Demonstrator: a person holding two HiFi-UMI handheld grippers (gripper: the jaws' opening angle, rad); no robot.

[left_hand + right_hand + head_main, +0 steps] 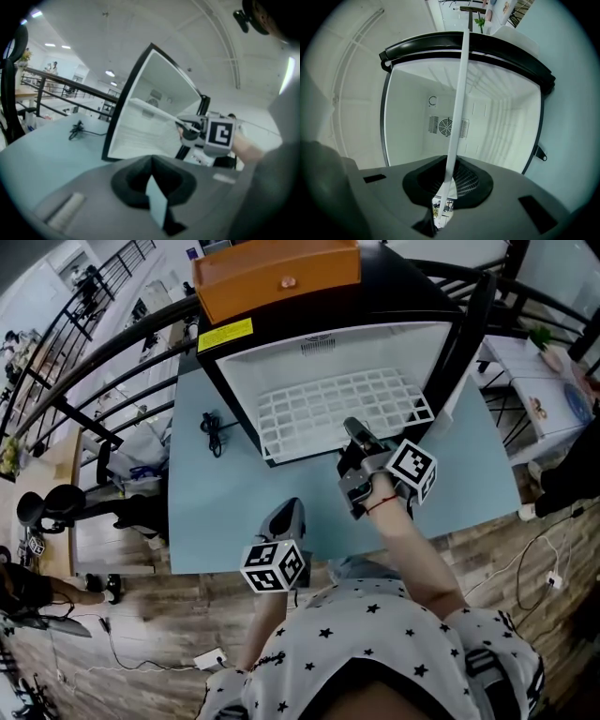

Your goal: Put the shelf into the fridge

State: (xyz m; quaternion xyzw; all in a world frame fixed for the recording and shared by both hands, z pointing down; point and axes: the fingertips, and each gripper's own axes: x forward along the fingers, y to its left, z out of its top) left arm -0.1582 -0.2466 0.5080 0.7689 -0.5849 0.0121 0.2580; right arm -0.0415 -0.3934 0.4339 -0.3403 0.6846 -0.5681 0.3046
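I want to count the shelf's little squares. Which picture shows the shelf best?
The head view: it looks down on the whole shelf, a grid in the fridge. The right gripper view shows only its edge, a thin strip from the fingers. The left gripper view shows a slanted line.
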